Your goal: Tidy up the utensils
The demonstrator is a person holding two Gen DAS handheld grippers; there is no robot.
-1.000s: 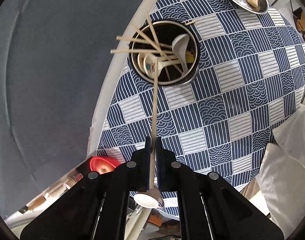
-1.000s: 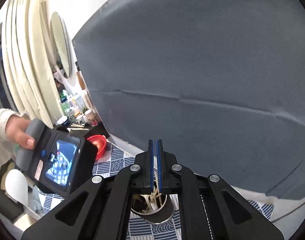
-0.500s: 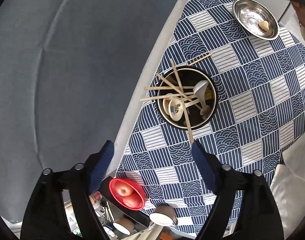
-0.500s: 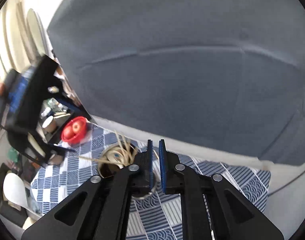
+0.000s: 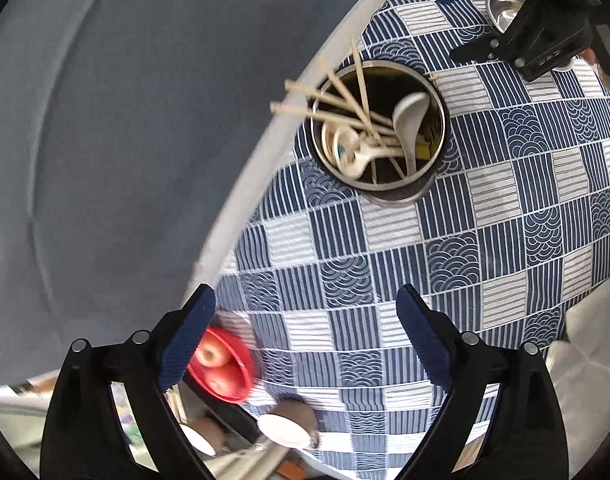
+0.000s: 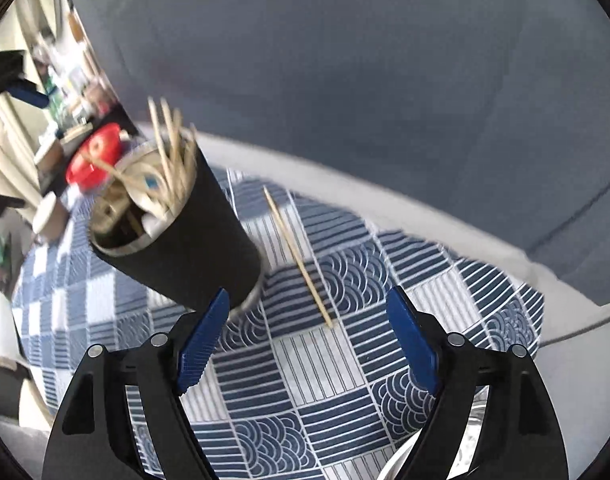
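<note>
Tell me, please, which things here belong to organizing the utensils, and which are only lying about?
Belong to the job:
- black utensil holder
- chopsticks in it
- white spoons in it
- loose chopstick on the tablecloth

Only lying about:
- red bowl with apples
- steel dish
- patterned tablecloth

Under my view a blue-and-white patterned tablecloth (image 5: 385,248) is spreading across the middle and right of the frame, with a grey backdrop (image 5: 105,120) filling the upper left. A red bowl (image 5: 225,364) holding what look like apples is sitting at the lower left, and a steel dish (image 5: 505,10) is peeking in at the upper right.
</note>
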